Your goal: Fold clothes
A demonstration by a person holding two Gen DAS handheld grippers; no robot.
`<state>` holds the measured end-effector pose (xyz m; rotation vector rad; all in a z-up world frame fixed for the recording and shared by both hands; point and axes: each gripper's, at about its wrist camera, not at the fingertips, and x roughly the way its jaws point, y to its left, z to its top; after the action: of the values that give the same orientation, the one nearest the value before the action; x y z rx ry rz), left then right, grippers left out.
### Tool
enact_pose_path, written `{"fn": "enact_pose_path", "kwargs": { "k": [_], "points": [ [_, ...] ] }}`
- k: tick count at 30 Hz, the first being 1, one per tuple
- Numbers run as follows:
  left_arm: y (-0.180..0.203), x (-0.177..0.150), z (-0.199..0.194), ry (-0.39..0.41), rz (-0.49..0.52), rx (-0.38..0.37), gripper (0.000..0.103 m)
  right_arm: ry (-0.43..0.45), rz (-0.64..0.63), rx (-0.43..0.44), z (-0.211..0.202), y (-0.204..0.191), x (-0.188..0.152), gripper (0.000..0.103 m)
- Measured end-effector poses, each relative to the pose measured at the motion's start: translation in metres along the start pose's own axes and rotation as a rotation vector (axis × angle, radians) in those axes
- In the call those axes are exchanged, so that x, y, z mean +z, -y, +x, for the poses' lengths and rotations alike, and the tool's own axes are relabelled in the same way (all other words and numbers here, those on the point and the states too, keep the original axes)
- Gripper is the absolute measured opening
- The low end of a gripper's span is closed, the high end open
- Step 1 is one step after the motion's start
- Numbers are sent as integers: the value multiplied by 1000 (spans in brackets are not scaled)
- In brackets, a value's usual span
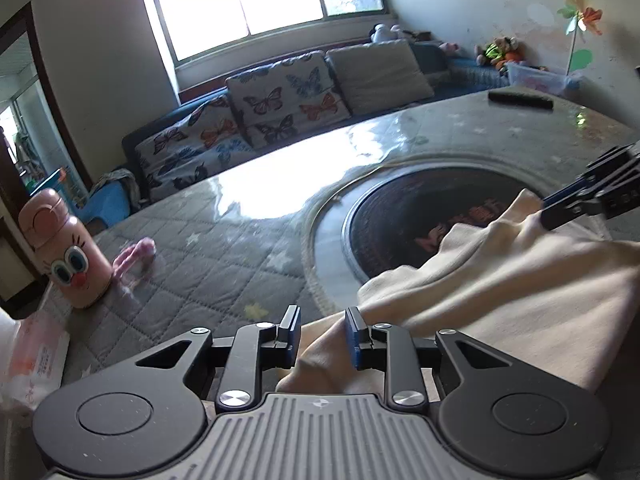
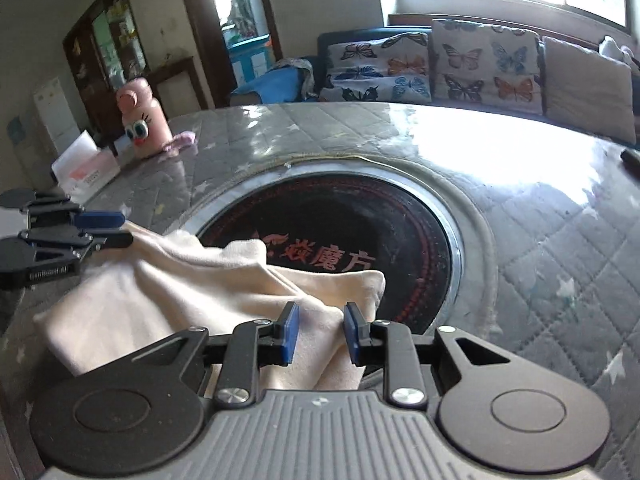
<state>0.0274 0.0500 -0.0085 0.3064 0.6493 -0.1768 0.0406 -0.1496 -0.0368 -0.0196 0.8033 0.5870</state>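
A cream garment [image 1: 500,292] lies rumpled on the quilted grey table cover [image 1: 192,264], partly over a round black hob. My left gripper [image 1: 324,330] stands open at the garment's near left edge, and a fold of the cloth lies loose between its blue pads. In the right wrist view the same garment [image 2: 180,288] spreads from the left gripper [image 2: 120,230] at far left to my right gripper [image 2: 320,332]. That gripper is open too, with cloth lying in the gap and not pinched. The right gripper [image 1: 548,210] also shows at the garment's far corner.
A round black hob [image 2: 360,232] with red lettering is sunk in the table's middle. A pink cartoon bottle [image 1: 68,256], a small pink item [image 1: 134,258] and a white box [image 2: 86,168] sit at the left. A dark remote [image 1: 520,100] lies far right. A butterfly-print sofa [image 1: 280,100] stands behind.
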Motion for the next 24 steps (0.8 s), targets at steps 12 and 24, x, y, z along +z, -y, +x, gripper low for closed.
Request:
{"fn": "enact_pose_path", "kwargs": {
  "k": [12, 24],
  "points": [
    [16, -5, 17, -36, 90, -63, 27, -7, -60, -7, 19, -9, -3, 18],
    [18, -1, 25, -37, 81, -31, 16, 11, -96, -97, 16, -16, 6, 21]
  ]
}}
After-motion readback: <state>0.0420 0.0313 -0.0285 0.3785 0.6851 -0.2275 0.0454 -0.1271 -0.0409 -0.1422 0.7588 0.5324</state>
